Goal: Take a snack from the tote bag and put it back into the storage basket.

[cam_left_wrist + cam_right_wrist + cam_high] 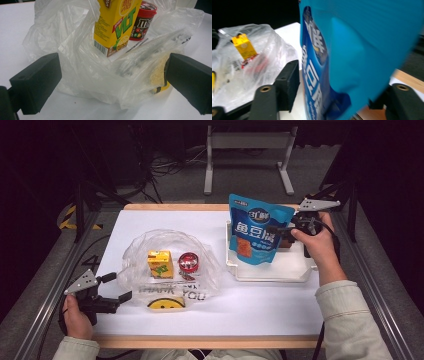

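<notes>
A tall blue snack pouch stands upright in a white tray at the right of the table. My right gripper reaches it from the right and is open; the pouch sits between its jaws with a slim gap on the left side. At the left lies a clear plastic bag printed with a yellow smiley. It holds a yellow drink carton and a red candy tub. My left gripper stands open at the bag's near left edge, its jaws on either side of the crumpled film.
The white tabletop has a wooden rim, with metal rails along both sides. A grey metal stand and cables sit on the floor behind the table. Open surface lies between bag and tray and along the front.
</notes>
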